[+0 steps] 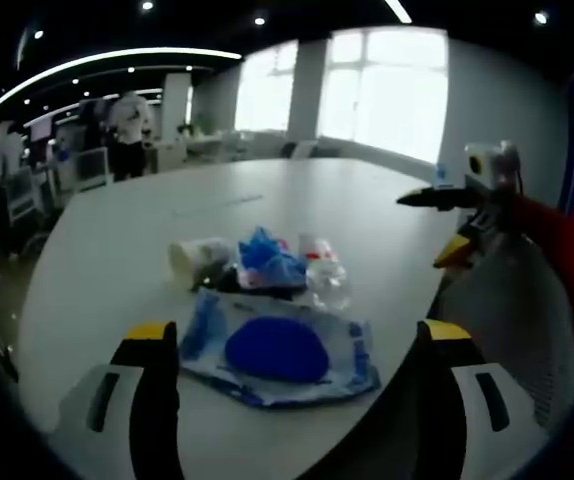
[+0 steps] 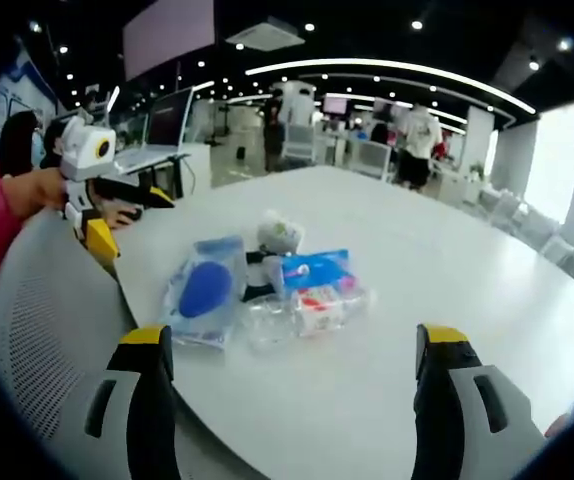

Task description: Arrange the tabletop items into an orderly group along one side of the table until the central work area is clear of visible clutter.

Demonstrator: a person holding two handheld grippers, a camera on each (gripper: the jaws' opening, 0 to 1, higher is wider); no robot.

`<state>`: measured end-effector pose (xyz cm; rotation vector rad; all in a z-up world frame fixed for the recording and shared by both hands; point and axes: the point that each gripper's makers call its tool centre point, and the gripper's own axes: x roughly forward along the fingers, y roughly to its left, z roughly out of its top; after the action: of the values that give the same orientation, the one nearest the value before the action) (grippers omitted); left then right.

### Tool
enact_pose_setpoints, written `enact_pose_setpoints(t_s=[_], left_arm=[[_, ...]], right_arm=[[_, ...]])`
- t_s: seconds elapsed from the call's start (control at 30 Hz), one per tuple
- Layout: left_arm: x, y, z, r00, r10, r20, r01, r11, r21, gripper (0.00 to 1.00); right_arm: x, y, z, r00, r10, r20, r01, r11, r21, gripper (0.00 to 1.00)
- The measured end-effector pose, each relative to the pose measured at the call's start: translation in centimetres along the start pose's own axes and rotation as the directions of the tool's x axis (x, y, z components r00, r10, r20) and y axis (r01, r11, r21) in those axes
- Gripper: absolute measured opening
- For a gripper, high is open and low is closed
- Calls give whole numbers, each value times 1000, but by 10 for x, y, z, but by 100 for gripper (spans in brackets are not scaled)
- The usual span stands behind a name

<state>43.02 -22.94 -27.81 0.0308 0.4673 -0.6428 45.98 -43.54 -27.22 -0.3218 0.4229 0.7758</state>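
A small heap lies near the edge of the white table [image 1: 117,250]. In the left gripper view it holds a clear packet with a blue pad [image 1: 277,350], a crumpled blue item [image 1: 267,258], a clear plastic bottle [image 1: 325,272] and a white roll [image 1: 192,258]. My left gripper [image 1: 297,338] hangs open just in front of the packet. My right gripper [image 1: 432,228] hovers open off the table's right edge. From the right gripper view, the packet [image 2: 205,290], roll [image 2: 280,232], blue pack [image 2: 315,270] and bottle [image 2: 267,320] lie ahead of my open right gripper [image 2: 295,340]. The left gripper [image 2: 139,230] is at the left.
A grey mesh chair back [image 2: 47,330] stands against the table edge beside the heap, also seen as a chair back [image 1: 512,310]. A laptop [image 2: 157,130] sits on a far desk. People stand in the office behind. The table [image 2: 417,260] stretches bare beyond the heap.
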Motion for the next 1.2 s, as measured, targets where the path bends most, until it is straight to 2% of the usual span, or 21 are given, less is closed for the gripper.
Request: enact_pose_setpoints(t_s=[1.2], left_arm=[[1,-2,-2,1000,-12,-9,12,1000,-3,94]], right_arm=[[2,4,-4,999,18,-27,-18,1000,-20,100]])
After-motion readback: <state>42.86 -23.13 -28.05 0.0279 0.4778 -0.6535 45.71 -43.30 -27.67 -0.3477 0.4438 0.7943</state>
